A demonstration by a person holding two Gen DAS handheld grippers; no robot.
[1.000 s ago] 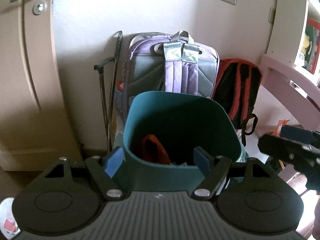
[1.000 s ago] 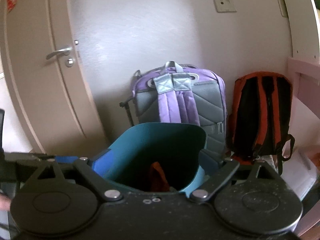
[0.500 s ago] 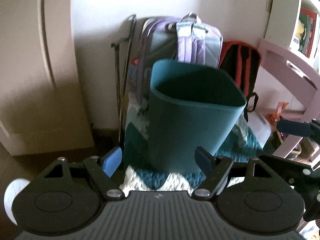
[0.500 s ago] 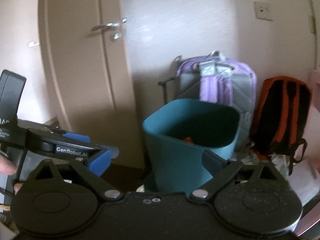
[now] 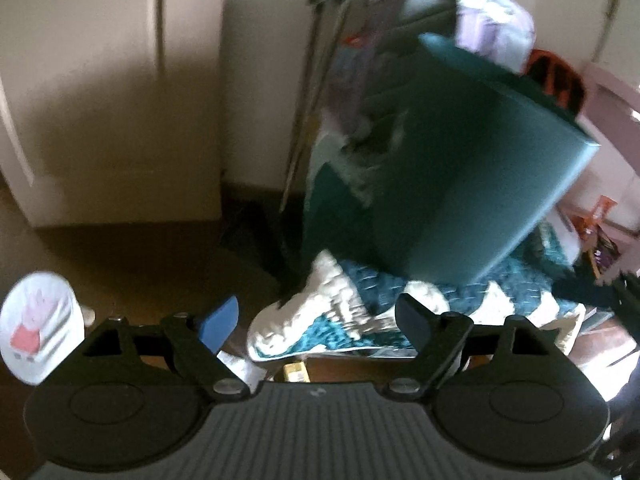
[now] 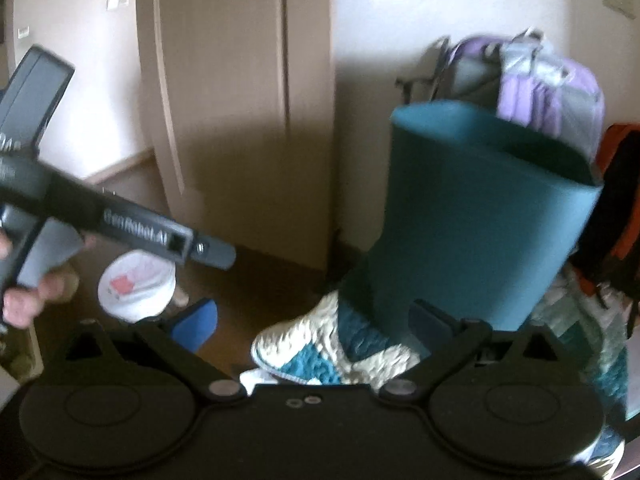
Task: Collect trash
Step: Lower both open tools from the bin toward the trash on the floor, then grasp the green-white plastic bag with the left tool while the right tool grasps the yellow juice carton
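Observation:
A teal trash bin stands on a teal and white rug by the wall; it also shows in the right wrist view. My left gripper is open and empty, low over the floor in front of the rug. My right gripper is open and empty, left of the bin and apart from it. A white round item with a pink print lies on the floor at the left; it shows in the right wrist view too. A small yellow piece lies just under the left gripper.
A purple backpack and a black and orange backpack lean on the wall behind the bin. A beige door is at the left. The left gripper's body crosses the right wrist view. Both views are blurred.
Both grippers have pulled back from the bin and swung down and to the left. The floor, the rug's edge and the white round item have come into view.

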